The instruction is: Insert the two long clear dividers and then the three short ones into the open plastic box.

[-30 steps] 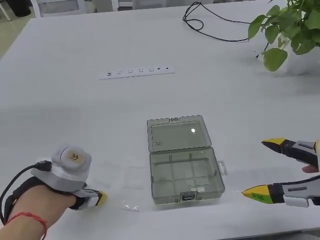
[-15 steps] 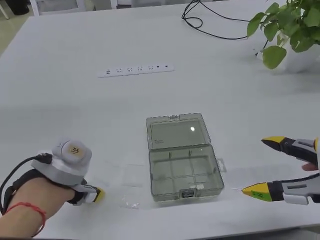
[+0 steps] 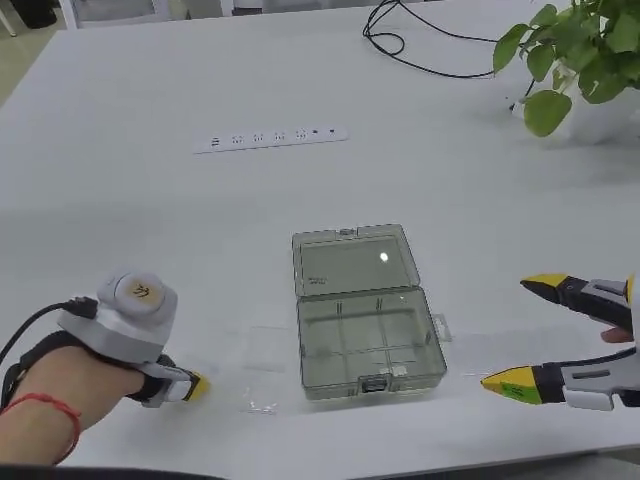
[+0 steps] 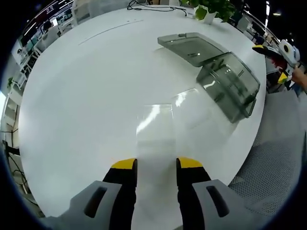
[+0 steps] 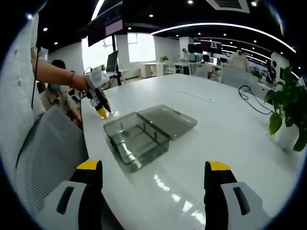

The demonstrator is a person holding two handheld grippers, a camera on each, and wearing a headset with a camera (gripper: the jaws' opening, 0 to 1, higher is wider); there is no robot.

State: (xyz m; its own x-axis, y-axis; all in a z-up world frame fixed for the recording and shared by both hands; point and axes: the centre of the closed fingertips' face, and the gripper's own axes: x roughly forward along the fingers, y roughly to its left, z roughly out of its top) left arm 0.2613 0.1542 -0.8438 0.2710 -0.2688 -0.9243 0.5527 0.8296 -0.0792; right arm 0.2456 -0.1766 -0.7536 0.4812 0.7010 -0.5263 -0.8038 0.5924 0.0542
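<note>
Resting low over the front left part of the desk (image 3: 150, 220), the left gripper (image 3: 195, 387) is released: in its own view (image 4: 154, 165) the two yellow-tipped jaws stand a little apart with nothing clamped between them. Just ahead of them lie flat clear dividers (image 4: 154, 117), hard to count because they barely stand out from the white top; in the head view they sit (image 3: 265, 352) between this gripper and the box. The box (image 3: 330, 385) is near the middle of the desk's front edge, open, its lid (image 3: 350, 262) folded flat toward the far edge. Thin lines cross its inside, but whether those are dividers cannot be told. The right gripper (image 3: 528, 335) hangs near the front right corner, jaws spread wide and holding nothing, well apart from the box, which lies ahead of it in its own view (image 5: 153, 167). Farther back a power strip (image 3: 270, 140) lies flat, a black cable (image 3: 430, 45) loops by the far edge, and a plant (image 3: 570, 60) stands at the far right corner.
</note>
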